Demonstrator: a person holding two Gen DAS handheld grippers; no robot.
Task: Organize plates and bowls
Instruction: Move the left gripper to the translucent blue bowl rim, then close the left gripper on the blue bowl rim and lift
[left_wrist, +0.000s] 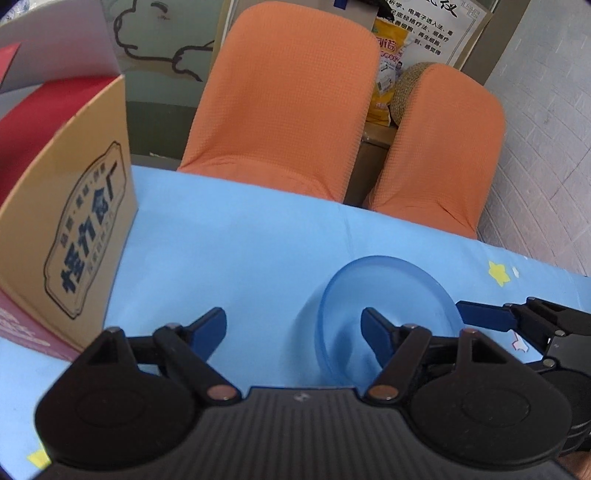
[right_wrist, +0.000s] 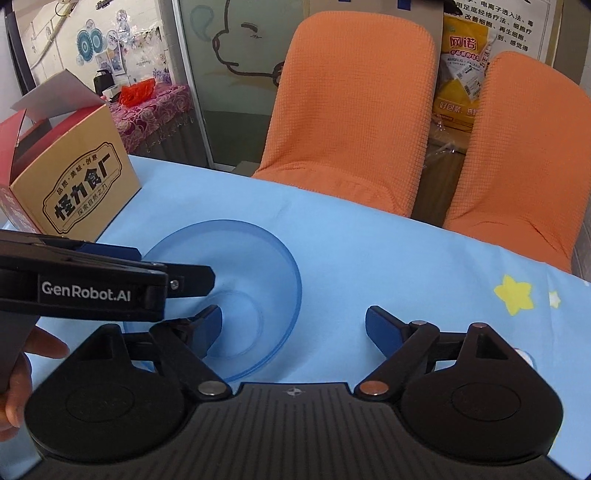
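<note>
The left gripper (left_wrist: 293, 332) had its two blue-padded fingers (left_wrist: 210, 328) spread wide with nothing between them; the right-hand finger dipped over the near rim of the bowl (left_wrist: 391, 291), though whether it touched I could not tell. The right gripper (right_wrist: 293, 328) was spread just as wide and empty, its left finger (right_wrist: 208, 325) reaching over the bowl's near edge. Both tools tilted downward toward the surface (right_wrist: 369, 258), side by side, and a bare hand (right_wrist: 18, 373) showed at the left gripper's handle.

The single bowl was translucent blue plastic, round and smooth, sitting upright on the pale blue cloth, which was printed with yellow stars (right_wrist: 513, 293). To the left stood one cardboard box (right_wrist: 77, 195), tan with a dark printed label, its flaps open. Beyond the far edge of the surface stood two chairs (right_wrist: 351, 99) in textured orange covers, side by side.
</note>
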